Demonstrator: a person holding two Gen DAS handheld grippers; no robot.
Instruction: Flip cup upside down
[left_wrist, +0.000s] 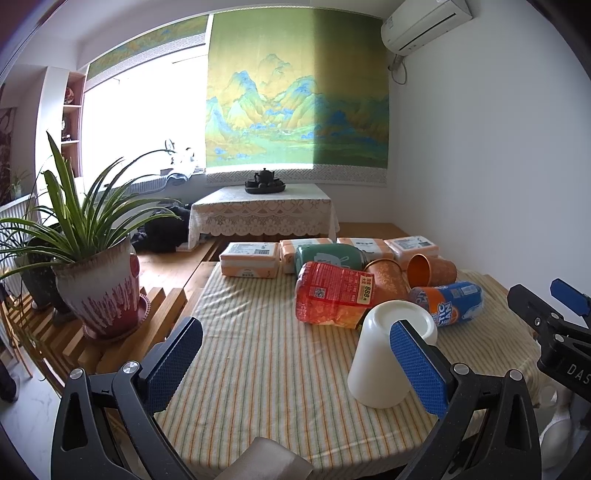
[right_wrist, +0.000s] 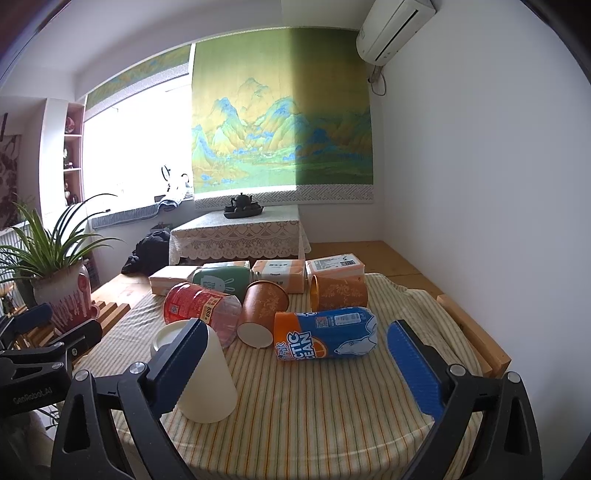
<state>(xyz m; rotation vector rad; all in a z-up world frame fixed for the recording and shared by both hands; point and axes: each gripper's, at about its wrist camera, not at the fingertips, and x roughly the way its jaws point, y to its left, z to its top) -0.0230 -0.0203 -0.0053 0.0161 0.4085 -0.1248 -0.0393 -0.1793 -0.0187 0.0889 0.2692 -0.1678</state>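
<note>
A white cup (left_wrist: 384, 354) stands upside down on the striped tablecloth (left_wrist: 266, 369), base up. It also shows in the right wrist view (right_wrist: 207, 380). My left gripper (left_wrist: 295, 362) is open and empty; its right finger pad (left_wrist: 417, 373) is in front of the cup, and I cannot tell if it touches. My right gripper (right_wrist: 295, 362) is open and empty; its left finger (right_wrist: 181, 365) overlaps the cup in view. The right gripper also shows at the right edge of the left wrist view (left_wrist: 554, 325).
Behind the cup lie a red bottle (left_wrist: 332, 299), a blue-orange bottle (left_wrist: 450, 302), two orange cups (left_wrist: 428, 269), a green can (left_wrist: 328, 256) and several packets (left_wrist: 251, 258). A potted plant (left_wrist: 99, 288) stands on a slatted stand at the left. A wall is at the right.
</note>
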